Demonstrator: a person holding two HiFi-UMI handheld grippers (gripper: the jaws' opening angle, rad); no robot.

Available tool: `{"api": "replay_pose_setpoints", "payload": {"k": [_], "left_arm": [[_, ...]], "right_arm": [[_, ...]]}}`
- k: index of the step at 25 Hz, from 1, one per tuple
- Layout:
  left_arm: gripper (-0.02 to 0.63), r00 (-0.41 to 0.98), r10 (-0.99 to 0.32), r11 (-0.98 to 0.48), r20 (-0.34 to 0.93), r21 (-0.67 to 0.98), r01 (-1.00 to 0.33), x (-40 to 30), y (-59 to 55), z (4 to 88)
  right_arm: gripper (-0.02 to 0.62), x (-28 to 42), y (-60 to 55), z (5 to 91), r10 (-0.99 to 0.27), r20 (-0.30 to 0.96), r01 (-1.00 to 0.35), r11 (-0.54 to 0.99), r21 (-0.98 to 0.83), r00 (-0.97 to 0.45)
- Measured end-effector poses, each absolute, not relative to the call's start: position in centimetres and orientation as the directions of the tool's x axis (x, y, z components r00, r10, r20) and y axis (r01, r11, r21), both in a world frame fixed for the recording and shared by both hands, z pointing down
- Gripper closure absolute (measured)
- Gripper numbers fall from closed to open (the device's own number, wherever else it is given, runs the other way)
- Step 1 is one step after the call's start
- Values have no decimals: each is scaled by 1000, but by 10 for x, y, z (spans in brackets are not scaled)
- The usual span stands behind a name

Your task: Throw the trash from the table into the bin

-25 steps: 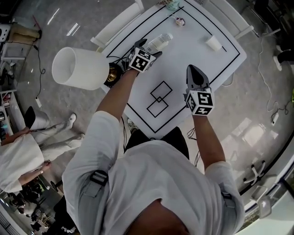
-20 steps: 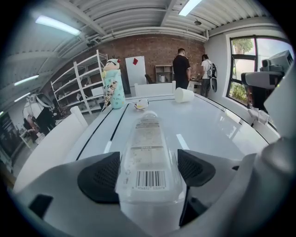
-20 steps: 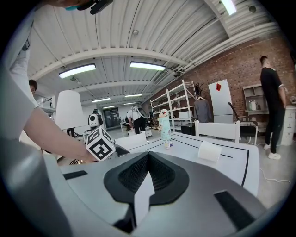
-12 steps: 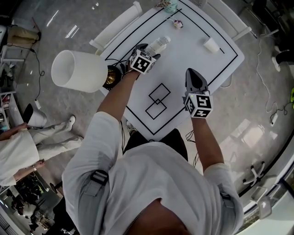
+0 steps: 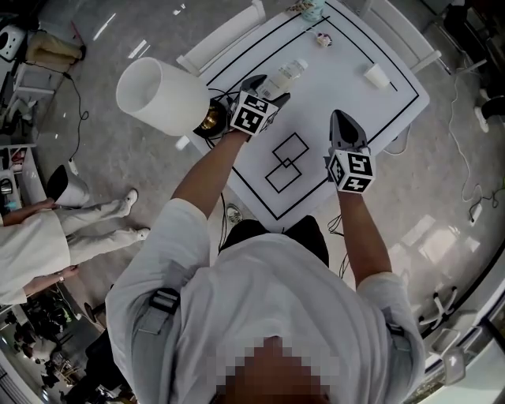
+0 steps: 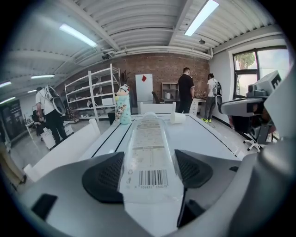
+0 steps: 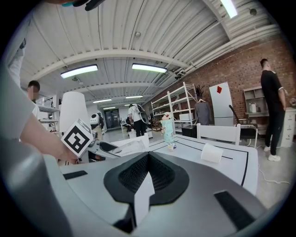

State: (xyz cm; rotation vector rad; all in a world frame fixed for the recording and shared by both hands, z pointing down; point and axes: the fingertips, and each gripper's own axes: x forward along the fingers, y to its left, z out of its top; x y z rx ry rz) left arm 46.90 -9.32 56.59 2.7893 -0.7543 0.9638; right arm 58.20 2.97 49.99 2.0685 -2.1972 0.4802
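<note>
The left claw (image 6: 149, 175) grips a clear plastic bottle (image 6: 149, 134) over the white bench (image 5: 355, 110). The right claw (image 7: 147, 171) is closed, with nothing inside it.

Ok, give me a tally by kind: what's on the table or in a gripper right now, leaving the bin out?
Plastic bottle, clamped in the left gripper: 1
White cup: 1
Teal container at the far edge: 1
Small pale object, too small to identify: 1
Total: 4
</note>
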Motion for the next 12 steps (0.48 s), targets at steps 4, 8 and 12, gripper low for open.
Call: {"api": "replay_pose_setpoints", "payload": {"k": [4, 8, 12], "left_arm": [[255, 707, -418, -877, 570, -52, -477, 444, -61, 549], [255, 735, -403, -887, 545, -36, -459, 416, -26, 540], [255, 763, -389, -896, 516, -20, -443, 379, 10, 531]], "right_arm": [[589, 565, 41, 491, -962, 266, -988, 23, -152, -63], [589, 538, 57, 484, -963, 267, -991, 11, -130, -46], [589, 499, 75, 475, -963, 265, -994, 15, -109, -43]]}}
